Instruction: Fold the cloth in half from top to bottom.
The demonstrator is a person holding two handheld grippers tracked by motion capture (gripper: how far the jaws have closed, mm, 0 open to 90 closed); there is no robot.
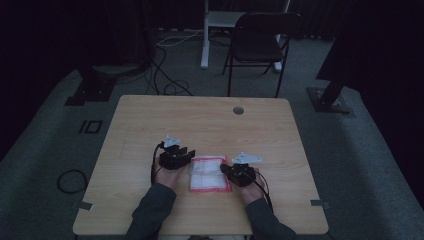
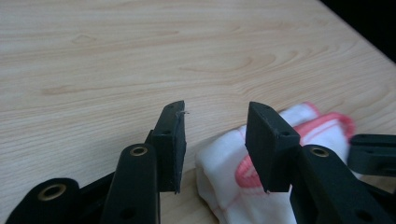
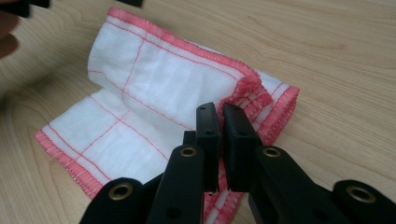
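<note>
Folded white cloth with red stitched hem and red grid lines (image 1: 208,174) lies on the wooden surface (image 1: 210,120), near-centre, between the two hands. Left tool (image 1: 186,156) sits just off the cloth's left edge, at its far-left corner; jaws stand well apart, nothing between the pads, cloth not gripped. In the left gripper view the left tool (image 2: 215,140) has bare wood showing through the gap, and the folded cloth (image 2: 224,182) lies just behind and to the right of the gap, not touched by either pad. Right tool (image 1: 226,170) is on the cloth's right edge. In the right gripper view the right tool (image 3: 222,114) has jaws nearly together, pinched on a bunched-up bit of the red hem at the cloth's (image 3: 154,88) folded edge; the hem puckers up right at the pad tips. The rest of the cloth spreads flat on the surface to the left of the pads in that view, one layer lapped over another. Left hand (image 1: 167,172) and right hand (image 1: 250,192) rest low over the surface, grey sleeves coming in from the near edge. Black folding chair (image 1: 260,42) stands on the floor beyond the far edge. Room is dim.
</note>
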